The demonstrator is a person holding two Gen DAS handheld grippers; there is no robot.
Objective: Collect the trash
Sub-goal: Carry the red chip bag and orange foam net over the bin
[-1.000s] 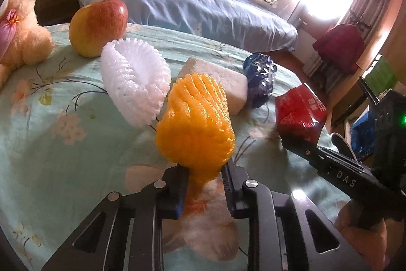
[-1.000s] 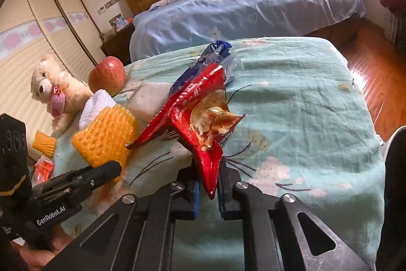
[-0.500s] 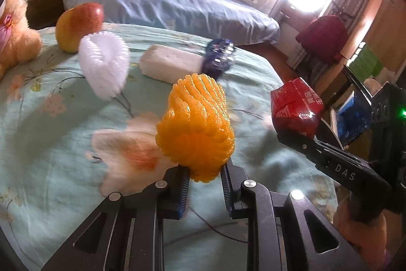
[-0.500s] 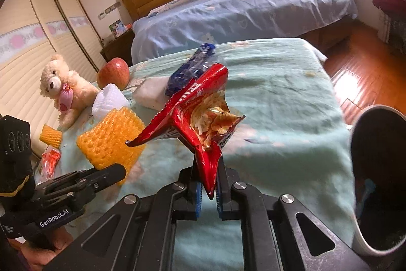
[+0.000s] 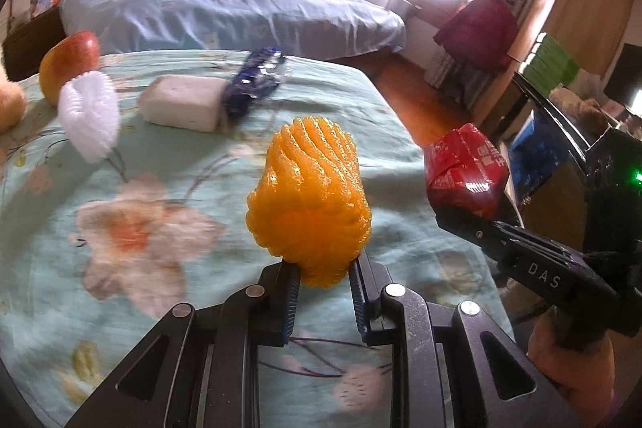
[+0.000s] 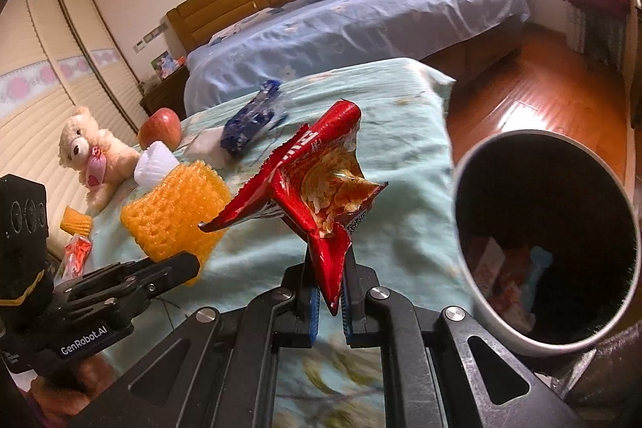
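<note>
My left gripper (image 5: 324,275) is shut on an orange foam fruit net (image 5: 309,199) and holds it above the green floral bedspread (image 5: 120,219). The net also shows in the right wrist view (image 6: 172,215). My right gripper (image 6: 329,291) is shut on a torn red snack bag (image 6: 317,195), held in the air left of a round white trash bin (image 6: 541,235) with wrappers inside. The red bag also shows in the left wrist view (image 5: 465,171). A blue wrapper (image 5: 252,83), a white foam net (image 5: 90,119) and a white foam block (image 5: 180,103) lie on the bedspread.
An apple (image 5: 68,67) and a teddy bear (image 6: 92,155) sit at the far left of the bedspread. A second orange net piece (image 6: 76,225) and a red wrapper (image 6: 76,251) lie at its left edge. A blue bed (image 5: 224,11) stands behind; wooden floor (image 6: 541,83) lies to the right.
Both grippers have drawn back and swung right with their loads. The trash bin has come fully into the right wrist view. The items on the bedspread now look farther away.
</note>
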